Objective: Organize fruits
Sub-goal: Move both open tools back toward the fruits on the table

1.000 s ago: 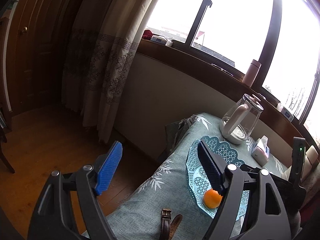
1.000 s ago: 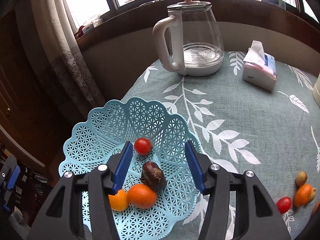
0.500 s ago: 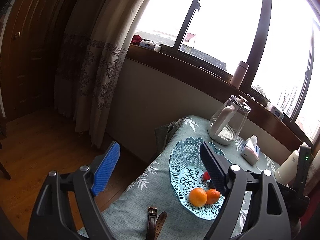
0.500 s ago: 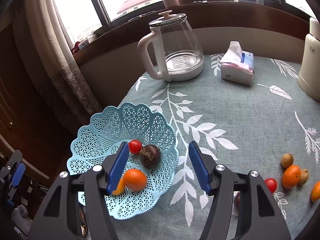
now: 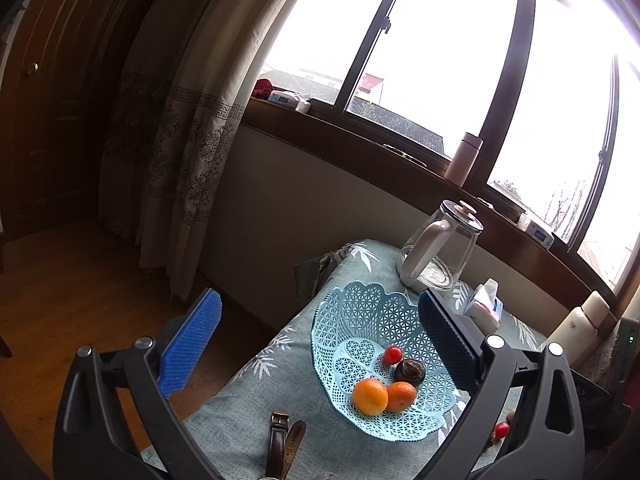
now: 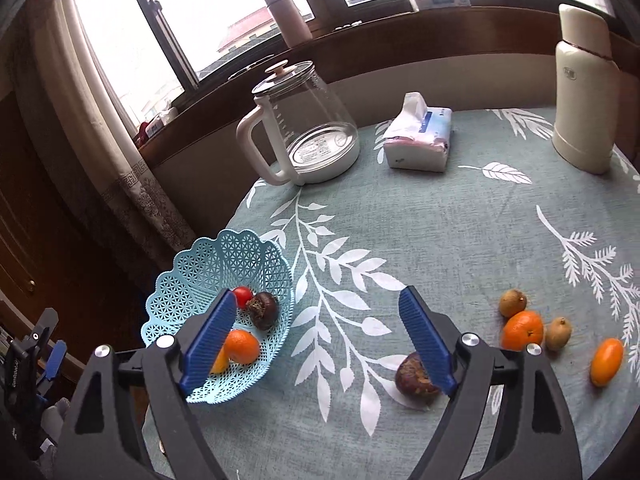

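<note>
A light blue lattice basket (image 6: 208, 264) (image 5: 360, 320) sits at the table's left edge, holding two oranges (image 5: 370, 396), a cherry tomato (image 6: 242, 295) and a dark brown fruit (image 6: 264, 309). My right gripper (image 6: 320, 340) is open and empty above the cloth, just right of the basket. Loose on the cloth to its right lie a dark purple fruit (image 6: 414, 376), an orange (image 6: 522, 330), two small brown fruits (image 6: 512, 302), and an oval orange fruit (image 6: 606, 361). My left gripper (image 5: 320, 340) hangs open, empty, off the table's left side.
A glass kettle (image 6: 304, 128), a tissue pack (image 6: 420, 138) and a cream thermos (image 6: 586, 104) stand toward the back of the leaf-print tablecloth (image 6: 440, 232). A wristwatch (image 5: 280, 440) lies by the near edge. A curtain (image 5: 180, 140) and wooden floor are to the left.
My right gripper has pulled back and to the right, away from over the basket, bringing the loose fruits into view. My left gripper has risen, so the basket shows more fully.
</note>
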A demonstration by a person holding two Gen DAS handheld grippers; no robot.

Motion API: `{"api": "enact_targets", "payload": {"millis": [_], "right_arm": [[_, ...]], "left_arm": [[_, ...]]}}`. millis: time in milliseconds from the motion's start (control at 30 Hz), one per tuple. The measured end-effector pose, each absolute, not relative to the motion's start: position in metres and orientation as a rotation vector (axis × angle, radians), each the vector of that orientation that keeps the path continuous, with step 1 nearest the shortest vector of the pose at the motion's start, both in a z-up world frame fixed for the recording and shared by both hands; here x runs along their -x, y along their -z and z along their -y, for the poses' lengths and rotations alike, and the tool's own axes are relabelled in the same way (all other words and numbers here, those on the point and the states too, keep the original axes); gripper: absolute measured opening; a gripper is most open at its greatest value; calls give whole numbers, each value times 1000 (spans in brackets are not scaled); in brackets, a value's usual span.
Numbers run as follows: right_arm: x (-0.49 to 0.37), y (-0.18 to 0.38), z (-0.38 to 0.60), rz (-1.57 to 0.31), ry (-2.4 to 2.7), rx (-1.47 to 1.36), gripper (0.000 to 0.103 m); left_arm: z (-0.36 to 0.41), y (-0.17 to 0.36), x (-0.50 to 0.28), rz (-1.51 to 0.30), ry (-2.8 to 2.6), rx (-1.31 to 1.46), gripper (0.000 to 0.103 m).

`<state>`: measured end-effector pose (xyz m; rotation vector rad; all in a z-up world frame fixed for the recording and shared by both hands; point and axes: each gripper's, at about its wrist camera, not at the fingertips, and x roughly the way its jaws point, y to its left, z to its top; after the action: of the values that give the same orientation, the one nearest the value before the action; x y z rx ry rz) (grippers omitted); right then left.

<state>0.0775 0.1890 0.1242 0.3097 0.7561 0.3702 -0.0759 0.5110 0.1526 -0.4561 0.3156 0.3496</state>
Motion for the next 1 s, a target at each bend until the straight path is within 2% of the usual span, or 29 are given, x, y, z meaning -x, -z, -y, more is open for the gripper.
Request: {"api": "enact_targets", "payload": {"millis": [1000], "right_arm": [[-37,-89,-1,-765,-47,-475,83]], "left_arm": [[-450,-156,60,-344,-230,338,100]]}}
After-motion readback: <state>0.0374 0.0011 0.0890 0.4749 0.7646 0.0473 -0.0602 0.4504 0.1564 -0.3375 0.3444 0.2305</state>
